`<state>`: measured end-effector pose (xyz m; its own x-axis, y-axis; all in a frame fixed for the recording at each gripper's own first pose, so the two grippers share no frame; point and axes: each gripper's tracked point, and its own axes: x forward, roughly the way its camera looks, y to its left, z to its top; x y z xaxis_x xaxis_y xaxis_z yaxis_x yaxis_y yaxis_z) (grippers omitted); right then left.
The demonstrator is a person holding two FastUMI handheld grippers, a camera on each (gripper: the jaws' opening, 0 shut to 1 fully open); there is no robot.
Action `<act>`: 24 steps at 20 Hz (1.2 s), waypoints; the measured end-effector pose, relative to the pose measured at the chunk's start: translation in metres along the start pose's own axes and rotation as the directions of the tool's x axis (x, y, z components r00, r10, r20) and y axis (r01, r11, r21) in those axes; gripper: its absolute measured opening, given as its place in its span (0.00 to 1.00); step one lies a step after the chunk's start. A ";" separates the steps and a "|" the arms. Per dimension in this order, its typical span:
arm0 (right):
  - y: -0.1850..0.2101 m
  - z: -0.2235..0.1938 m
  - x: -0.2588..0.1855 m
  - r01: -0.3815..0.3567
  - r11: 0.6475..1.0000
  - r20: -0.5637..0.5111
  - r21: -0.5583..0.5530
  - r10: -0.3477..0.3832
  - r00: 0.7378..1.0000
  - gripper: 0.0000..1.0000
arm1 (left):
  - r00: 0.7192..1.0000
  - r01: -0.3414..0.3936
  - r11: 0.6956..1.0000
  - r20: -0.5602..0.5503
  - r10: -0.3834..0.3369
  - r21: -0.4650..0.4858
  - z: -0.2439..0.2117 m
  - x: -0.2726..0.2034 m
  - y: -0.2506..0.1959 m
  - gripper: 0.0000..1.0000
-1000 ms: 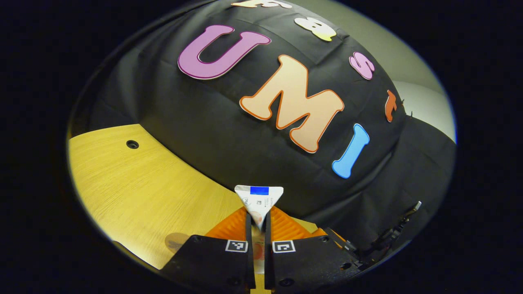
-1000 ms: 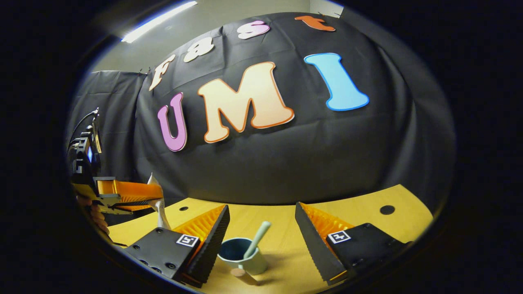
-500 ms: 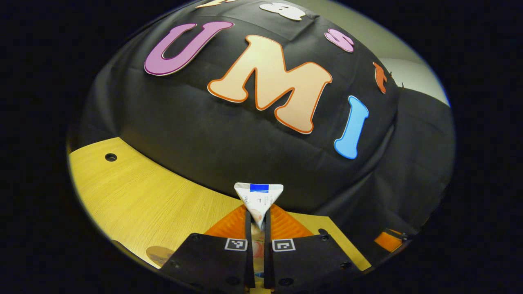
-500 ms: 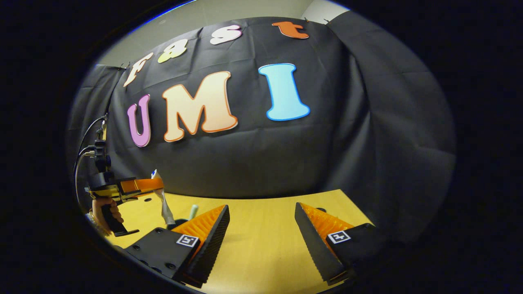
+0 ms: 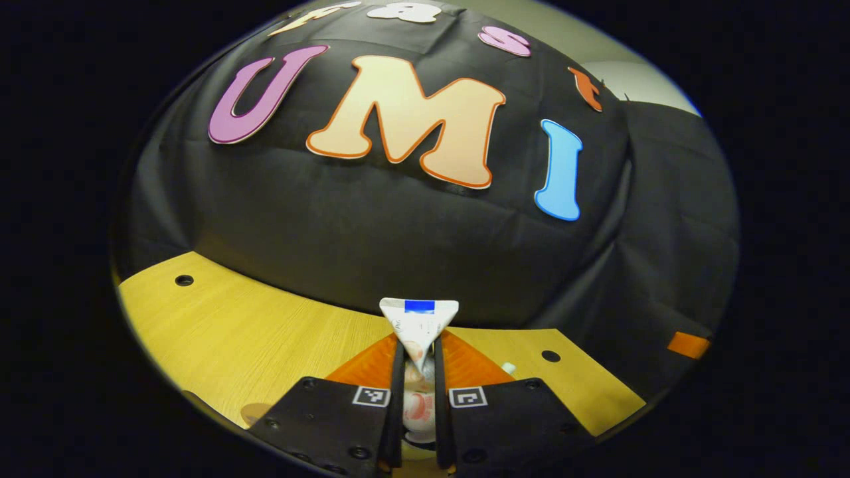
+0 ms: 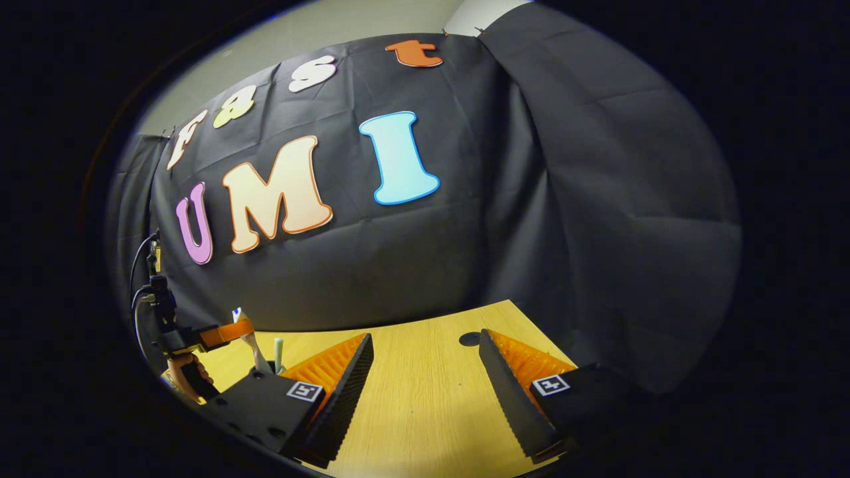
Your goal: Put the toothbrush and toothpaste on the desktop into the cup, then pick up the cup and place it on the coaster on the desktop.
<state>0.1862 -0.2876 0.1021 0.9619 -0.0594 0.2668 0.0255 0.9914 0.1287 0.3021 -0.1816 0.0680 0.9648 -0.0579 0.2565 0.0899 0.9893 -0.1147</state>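
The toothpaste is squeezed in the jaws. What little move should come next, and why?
Probably lower the toothpaste straight down, then open. The left gripper is shut on it, and in the right gripper view it hangs just beside the toothbrush, about over where the cup seems to be. The right gripper is open, off to the side.

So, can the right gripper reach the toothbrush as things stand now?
Probably not directly. The right gripper is open and empty over bare desktop, while the toothbrush stands far off to its side, with the left gripper holding the toothpaste right beside it.
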 end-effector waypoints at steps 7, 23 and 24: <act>0.014 -0.007 -0.001 -0.068 0.997 -0.011 -0.023 0.068 0.998 0.98 | 0.999 -0.007 1.000 0.049 0.007 -0.003 0.009 -0.022 -0.007 0.74; 0.123 -0.034 -0.025 -0.245 0.969 -0.162 -0.024 0.238 0.958 0.98 | 0.967 -0.256 0.966 -0.004 0.256 0.022 0.023 -0.153 0.110 0.95; 0.136 -0.036 -0.025 -0.262 0.965 -0.178 -0.024 0.254 0.951 0.98 | 0.966 -0.259 0.966 -0.018 0.260 0.022 0.022 -0.160 0.118 0.95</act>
<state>0.1749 -0.1474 0.0785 0.9695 0.2157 0.1160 -0.2207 0.9748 0.0316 0.1531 -0.0529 0.0343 0.9593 0.1985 0.2009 -0.1687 0.9732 -0.1561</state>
